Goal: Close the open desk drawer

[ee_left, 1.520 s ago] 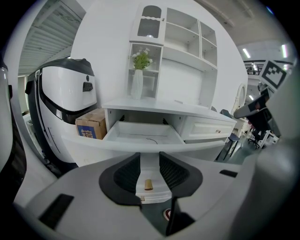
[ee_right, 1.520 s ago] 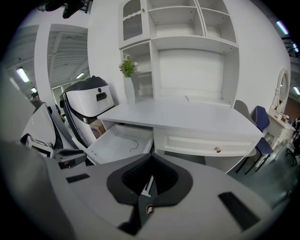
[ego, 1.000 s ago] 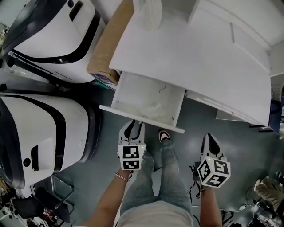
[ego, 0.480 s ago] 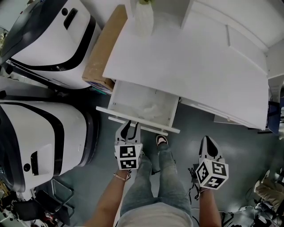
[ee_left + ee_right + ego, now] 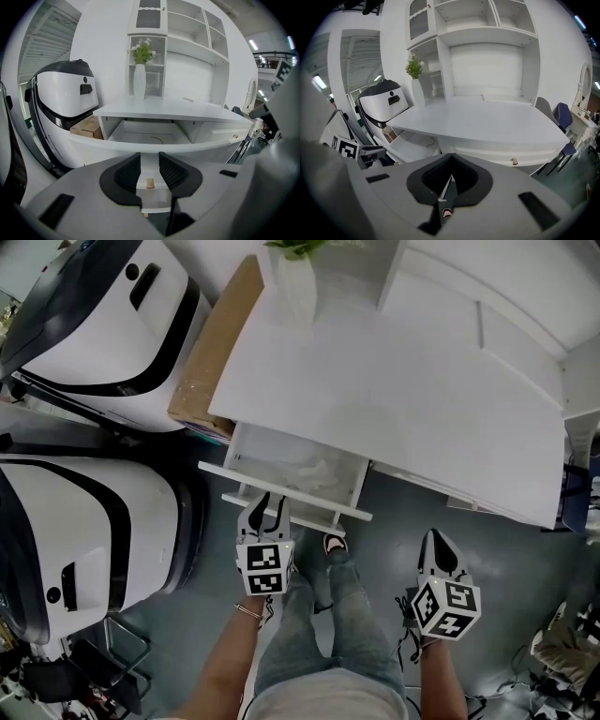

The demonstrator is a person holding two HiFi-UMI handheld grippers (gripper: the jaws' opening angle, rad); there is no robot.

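Drawer (image 5: 319, 502): slid further under the worktop (image 5: 403, 390) than a second ago, with roughly half its tray showing; closing looks well along.
Left tongs (image 5: 149, 165): spread, straddling the drawer's small knob (image 5: 150, 183), seemingly pushing the front panel.
Right tongs (image 5: 450, 182): pressed together, empty, well apart from the drawer.

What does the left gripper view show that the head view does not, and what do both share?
Only the left gripper view shows the small knob on the drawer's front, between the left gripper's parted jaws. Only the head view shows that gripper's marker cube, the bracelet behind it and the person's shoe. Both show the drawer partly open under the desk and the cardboard box beside it.
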